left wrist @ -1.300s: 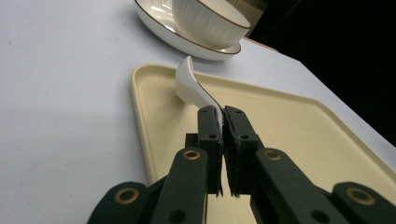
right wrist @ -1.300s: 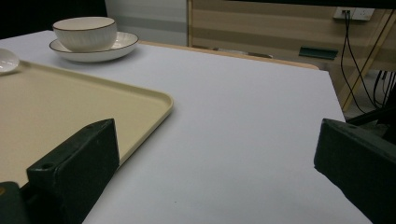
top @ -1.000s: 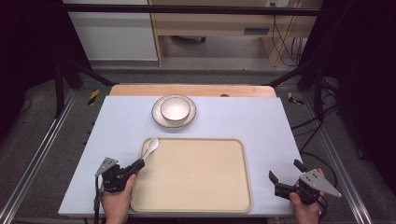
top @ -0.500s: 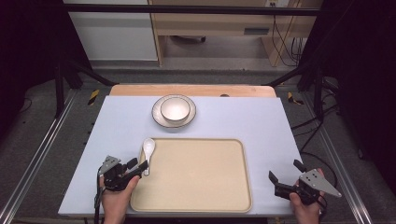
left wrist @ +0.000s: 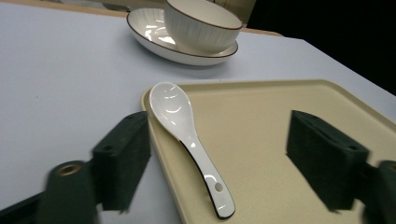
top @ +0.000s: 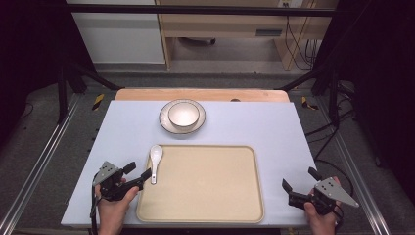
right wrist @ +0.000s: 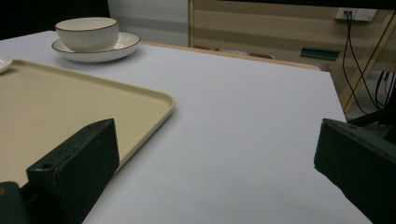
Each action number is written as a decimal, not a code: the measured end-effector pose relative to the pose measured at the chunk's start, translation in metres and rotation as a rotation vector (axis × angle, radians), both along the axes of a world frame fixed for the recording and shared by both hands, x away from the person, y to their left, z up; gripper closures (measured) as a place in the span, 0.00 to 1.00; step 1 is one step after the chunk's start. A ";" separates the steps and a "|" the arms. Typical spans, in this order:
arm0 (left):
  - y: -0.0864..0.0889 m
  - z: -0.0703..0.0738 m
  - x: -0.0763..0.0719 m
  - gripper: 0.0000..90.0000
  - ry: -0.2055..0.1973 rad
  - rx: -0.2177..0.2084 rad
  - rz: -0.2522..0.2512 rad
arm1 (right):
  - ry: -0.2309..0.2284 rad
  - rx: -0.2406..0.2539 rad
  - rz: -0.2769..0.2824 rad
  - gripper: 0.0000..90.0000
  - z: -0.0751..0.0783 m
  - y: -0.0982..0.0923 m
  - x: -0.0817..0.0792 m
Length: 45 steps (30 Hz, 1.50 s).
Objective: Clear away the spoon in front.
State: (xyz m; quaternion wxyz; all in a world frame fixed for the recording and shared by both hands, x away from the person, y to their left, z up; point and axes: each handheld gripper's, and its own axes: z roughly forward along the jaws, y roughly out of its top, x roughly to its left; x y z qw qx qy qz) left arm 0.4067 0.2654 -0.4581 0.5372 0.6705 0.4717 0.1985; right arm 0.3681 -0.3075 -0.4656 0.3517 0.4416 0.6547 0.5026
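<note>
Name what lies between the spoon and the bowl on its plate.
Nothing: in the high view, bare table separates the spoon from the bowl and plate.

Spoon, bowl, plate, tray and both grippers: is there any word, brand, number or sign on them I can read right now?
None readable.
Spoon: plain white, no text.
Bowl and plate: only ribbed lines and a dark rim.
Tray: plain beige, unmarked.
Left gripper and right gripper: no legible marking.
</note>
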 end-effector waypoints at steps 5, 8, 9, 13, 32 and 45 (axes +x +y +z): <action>0.011 0.005 -0.001 0.00 -0.015 -0.022 -0.036 | -0.007 -0.002 0.000 0.00 0.001 0.000 0.000; 0.020 0.005 -0.002 0.00 -0.019 -0.001 -0.019 | -0.009 -0.003 -0.004 0.00 0.001 -0.001 0.000; 0.022 0.006 -0.002 0.00 -0.022 -0.001 -0.019 | -0.009 -0.002 -0.008 0.00 0.001 -0.001 -0.001; 0.032 0.008 -0.005 0.00 -0.042 -0.006 -0.017 | -0.008 0.004 -0.009 0.00 0.002 -0.002 -0.001; 0.063 0.006 -0.014 0.00 -0.071 0.081 -0.095 | -0.010 0.009 -0.020 0.00 0.001 -0.005 -0.002; 0.098 -0.002 -0.023 0.00 -0.072 0.070 -0.044 | -0.015 0.015 -0.032 0.00 0.001 -0.011 -0.002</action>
